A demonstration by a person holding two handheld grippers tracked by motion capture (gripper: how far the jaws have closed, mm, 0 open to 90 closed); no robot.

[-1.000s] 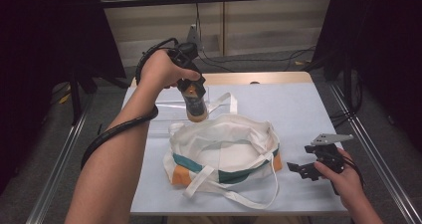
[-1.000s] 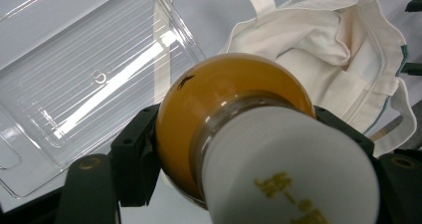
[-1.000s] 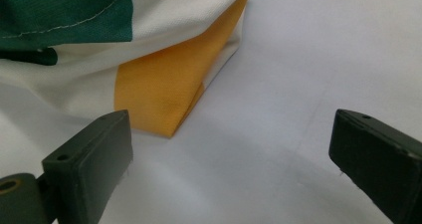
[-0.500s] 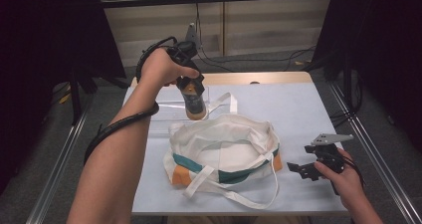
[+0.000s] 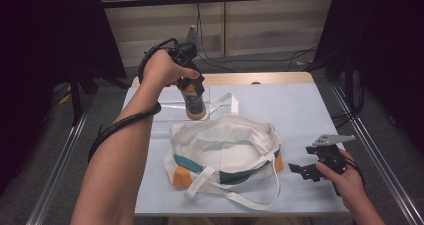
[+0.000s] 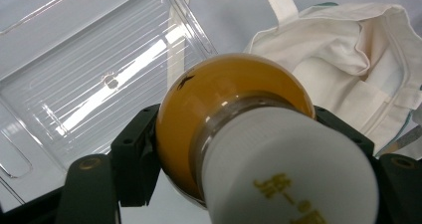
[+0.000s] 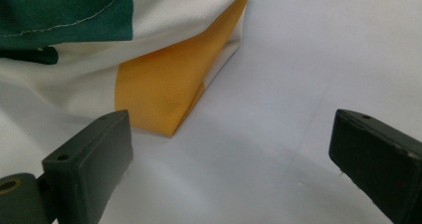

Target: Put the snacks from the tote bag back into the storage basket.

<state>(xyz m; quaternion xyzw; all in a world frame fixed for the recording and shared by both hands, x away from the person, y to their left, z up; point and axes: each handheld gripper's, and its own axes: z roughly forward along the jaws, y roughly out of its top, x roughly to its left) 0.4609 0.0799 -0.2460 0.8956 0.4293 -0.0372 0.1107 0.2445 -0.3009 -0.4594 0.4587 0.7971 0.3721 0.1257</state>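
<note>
High view, counter [image 5: 310,105]: pale blue, carries all items.
Tote bag [image 5: 225,150]: white canvas, green and orange panels, mouth open, centre.
Plastic tray [image 6: 99,79]: clear, behind bag.
Bottle [image 5: 194,101]: amber, white cap, pinched by left gripper [image 5: 192,87] fingers above bag's far rim.
Right gripper [image 5: 302,170]: fingers spread, beside bag's orange corner.

The bottle [image 6: 234,129] looks glossy amber with a matt white cap; the bag [image 5: 225,150] is woven cloth; the tray [image 6: 99,79] is clear ribbed plastic; the desk [image 5: 300,110] is smooth, matt.
</note>
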